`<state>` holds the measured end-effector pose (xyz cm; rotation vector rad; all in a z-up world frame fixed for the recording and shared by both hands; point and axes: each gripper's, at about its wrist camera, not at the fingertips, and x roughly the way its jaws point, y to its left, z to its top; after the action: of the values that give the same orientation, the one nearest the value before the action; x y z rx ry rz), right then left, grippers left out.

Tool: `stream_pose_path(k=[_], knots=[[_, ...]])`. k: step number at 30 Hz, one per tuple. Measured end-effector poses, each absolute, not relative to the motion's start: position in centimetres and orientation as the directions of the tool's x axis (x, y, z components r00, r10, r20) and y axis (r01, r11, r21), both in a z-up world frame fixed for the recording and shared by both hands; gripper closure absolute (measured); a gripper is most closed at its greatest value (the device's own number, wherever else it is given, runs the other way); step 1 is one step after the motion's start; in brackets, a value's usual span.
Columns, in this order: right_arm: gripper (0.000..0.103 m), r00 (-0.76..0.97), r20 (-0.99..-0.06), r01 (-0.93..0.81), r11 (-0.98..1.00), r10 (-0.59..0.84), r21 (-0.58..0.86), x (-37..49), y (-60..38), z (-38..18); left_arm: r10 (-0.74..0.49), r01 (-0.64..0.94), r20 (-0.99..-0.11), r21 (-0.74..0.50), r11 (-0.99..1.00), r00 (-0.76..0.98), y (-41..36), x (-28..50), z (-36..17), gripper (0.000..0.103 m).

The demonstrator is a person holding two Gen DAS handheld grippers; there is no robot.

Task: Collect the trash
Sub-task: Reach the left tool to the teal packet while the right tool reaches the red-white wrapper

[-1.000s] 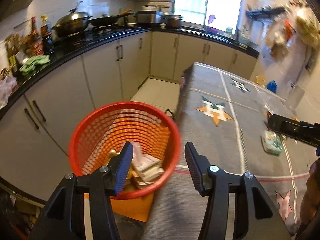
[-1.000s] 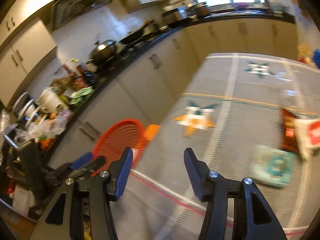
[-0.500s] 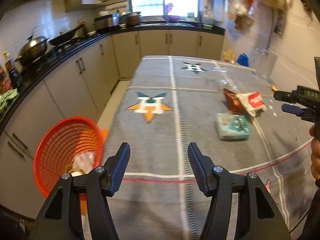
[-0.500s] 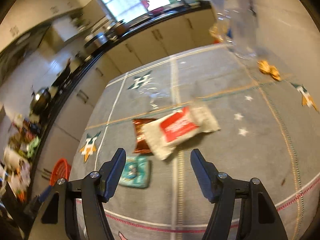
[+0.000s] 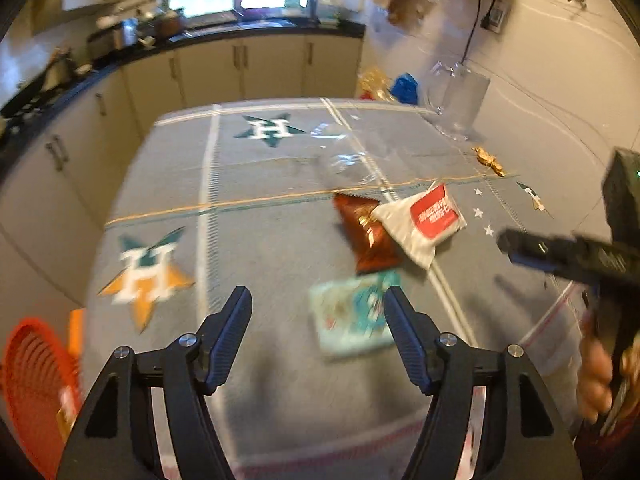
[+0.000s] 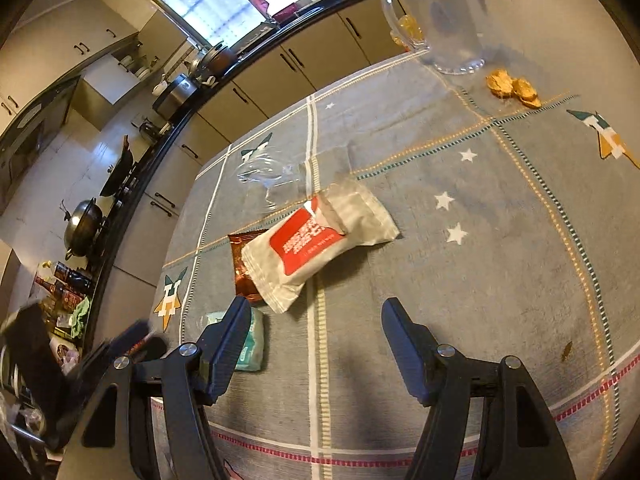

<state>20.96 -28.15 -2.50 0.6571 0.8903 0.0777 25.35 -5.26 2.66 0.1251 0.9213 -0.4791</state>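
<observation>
On the grey tablecloth (image 5: 260, 248) lie a white wrapper with a red label (image 5: 424, 222) (image 6: 320, 240), a brown snack bag (image 5: 366, 232) (image 6: 244, 264) partly under it, and a teal packet (image 5: 354, 312) (image 6: 252, 340). Clear plastic film (image 5: 348, 160) (image 6: 268, 176) lies farther back. My left gripper (image 5: 318, 320) is open and empty, just left of the teal packet. My right gripper (image 6: 316, 332) is open and empty, just short of the white wrapper. The red basket (image 5: 32, 384) is at the lower left, beside the table.
A glass jug (image 5: 458, 100) (image 6: 444, 20) stands at the table's far right. Gold wrappers (image 5: 488, 160) (image 6: 512, 88) lie near it. Kitchen cabinets and a black counter (image 5: 240, 36) with pots run along the left and back.
Both grippers have swung away from the red basket toward the trash on the table. The left now points at the teal packet, the right has closed in on the white wrapper. Both stay open.
</observation>
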Motion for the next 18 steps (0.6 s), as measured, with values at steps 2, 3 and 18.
stream_pose_path(k=[2, 3, 18], knots=[[0.031, 0.639, -0.696, 0.208, 0.797, 0.328, 0.567, 20.8, -28.6, -2.8, -0.355, 0.461, -0.812, -0.121, 0.879, 0.463, -6.7, 27.7, 1.1, 0.036], [0.031, 0.638, -0.697, 0.211, 0.795, 0.329, 0.569, 20.7, -28.9, -2.9, -0.357, 0.460, -0.824, -0.134, 0.878, 0.440, -7.1, 28.7, 0.3, 0.036], [0.029, 0.586, -0.688, 0.270, 0.697, 0.428, 0.664, 25.1, -29.2, -4.4, -0.364, 0.703, -0.846, 0.017, 0.711, 0.389, -10.9, 22.1, -1.9, 0.035]])
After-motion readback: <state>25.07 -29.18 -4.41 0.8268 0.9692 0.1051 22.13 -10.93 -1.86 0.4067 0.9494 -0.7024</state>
